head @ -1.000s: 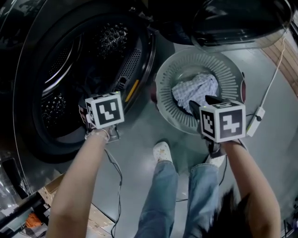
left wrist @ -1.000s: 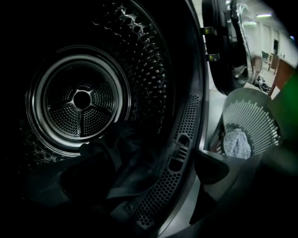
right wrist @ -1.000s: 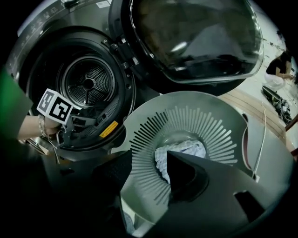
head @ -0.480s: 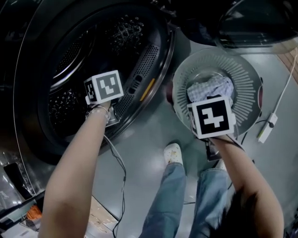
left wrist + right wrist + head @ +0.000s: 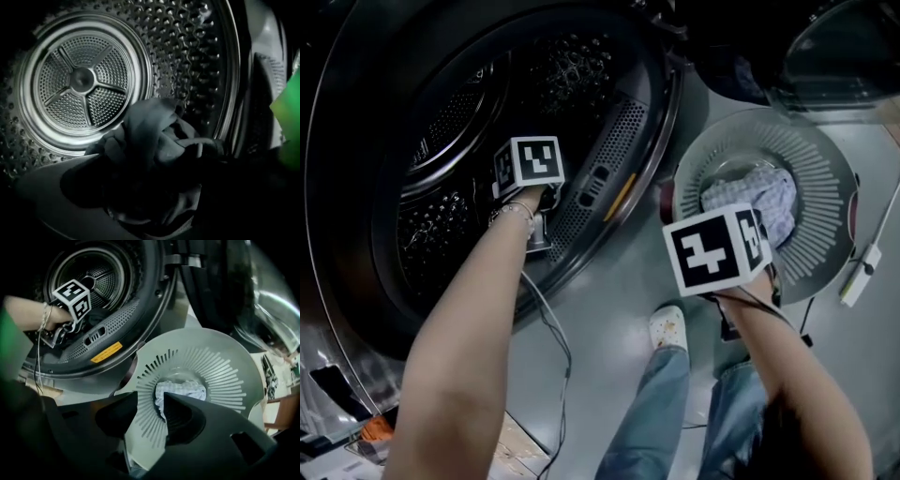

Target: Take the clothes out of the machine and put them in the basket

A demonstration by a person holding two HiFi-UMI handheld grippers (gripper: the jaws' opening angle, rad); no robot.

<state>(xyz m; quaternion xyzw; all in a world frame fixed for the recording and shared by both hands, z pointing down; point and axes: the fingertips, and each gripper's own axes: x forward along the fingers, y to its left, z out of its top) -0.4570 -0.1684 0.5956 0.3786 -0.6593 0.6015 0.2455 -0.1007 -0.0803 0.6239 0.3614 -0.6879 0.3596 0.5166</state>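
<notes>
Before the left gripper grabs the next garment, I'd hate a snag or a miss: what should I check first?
1. Dark garment lies right ahead of the left gripper, at the drum's mouth: ok.
2. Left jaws apart, not yet pinching it: ok.
3. Right gripper empty, jaws closing above the basket: ok.
4. Basket has room beside the checked cloth: ok.
5. Left cable free of the machine's rim: cannot tell.
</notes>
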